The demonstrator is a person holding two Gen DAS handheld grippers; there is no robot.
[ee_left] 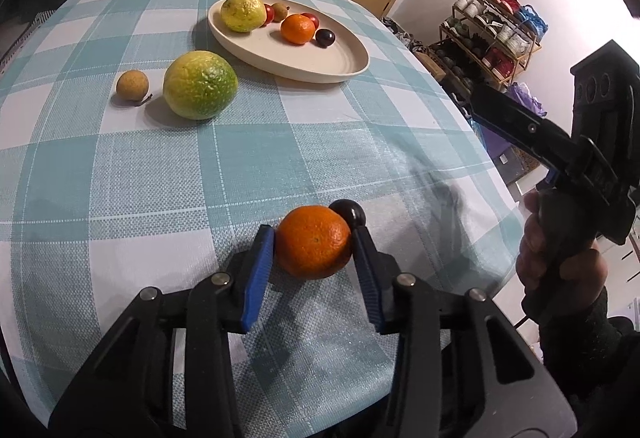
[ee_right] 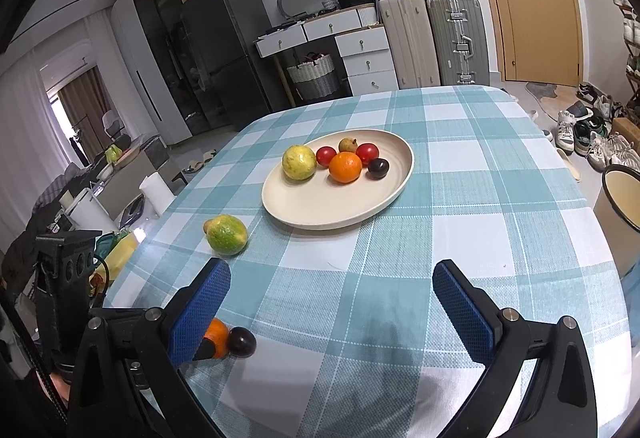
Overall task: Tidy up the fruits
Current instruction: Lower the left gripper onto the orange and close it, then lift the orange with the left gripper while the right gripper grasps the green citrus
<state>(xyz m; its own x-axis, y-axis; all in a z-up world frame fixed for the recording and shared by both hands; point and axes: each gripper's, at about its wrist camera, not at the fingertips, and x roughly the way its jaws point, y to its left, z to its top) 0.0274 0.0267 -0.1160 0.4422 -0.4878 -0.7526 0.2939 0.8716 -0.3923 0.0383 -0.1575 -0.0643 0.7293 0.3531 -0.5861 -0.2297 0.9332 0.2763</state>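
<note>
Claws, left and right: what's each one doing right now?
Left claw: closed on the orange resting on the tablecloth.
Right claw: open, nothing between its pads.

A round bright-orange mandarin [ee_left: 314, 242] sat on the checked teal-and-white tablecloth [ee_left: 120, 178], touching a small dark glossy plum [ee_left: 349, 211], well apart from the cream oval plate [ee_left: 340, 58] of fruit.

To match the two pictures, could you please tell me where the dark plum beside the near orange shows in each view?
Left wrist: the plum is low centre, behind the orange.
Right wrist: bottom left, right of the orange.
Shared landmark: the plate.
</note>
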